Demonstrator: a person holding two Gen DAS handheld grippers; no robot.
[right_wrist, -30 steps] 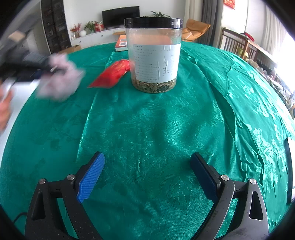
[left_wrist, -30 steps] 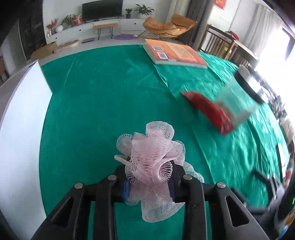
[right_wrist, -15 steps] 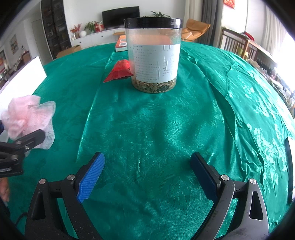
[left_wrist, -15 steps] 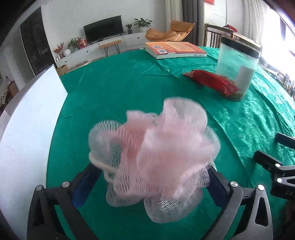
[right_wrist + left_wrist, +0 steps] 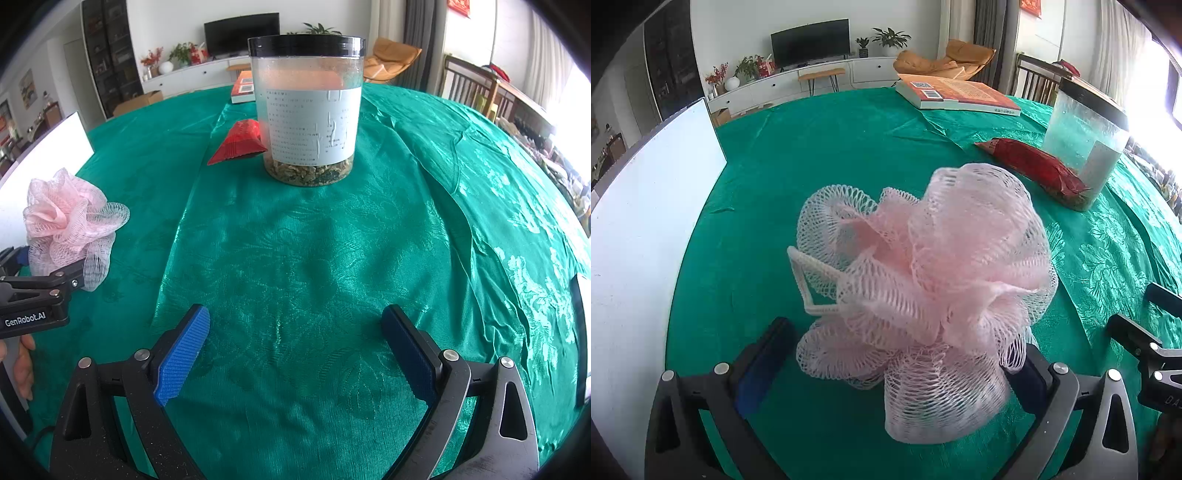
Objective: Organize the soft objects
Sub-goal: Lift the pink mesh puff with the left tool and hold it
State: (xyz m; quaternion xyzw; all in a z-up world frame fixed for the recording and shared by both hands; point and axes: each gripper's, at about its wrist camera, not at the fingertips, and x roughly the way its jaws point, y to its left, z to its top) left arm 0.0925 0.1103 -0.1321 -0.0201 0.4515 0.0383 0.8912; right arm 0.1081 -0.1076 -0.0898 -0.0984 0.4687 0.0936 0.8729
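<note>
On the green desk cloth [image 5: 820, 155] sits the fluffy pink net bath sponge [image 5: 923, 288], between the left tool's [image 5: 897, 365] wide-spread jaws, just opened to let it go. Right tool [image 5: 295, 354] waits, spread, holding nothing.

The left gripper [image 5: 897, 358], clamped on the pink mesh bath sponge [image 5: 923, 295] a second ago, has spread wide; the sponge has puffed out between its fingers.
</note>
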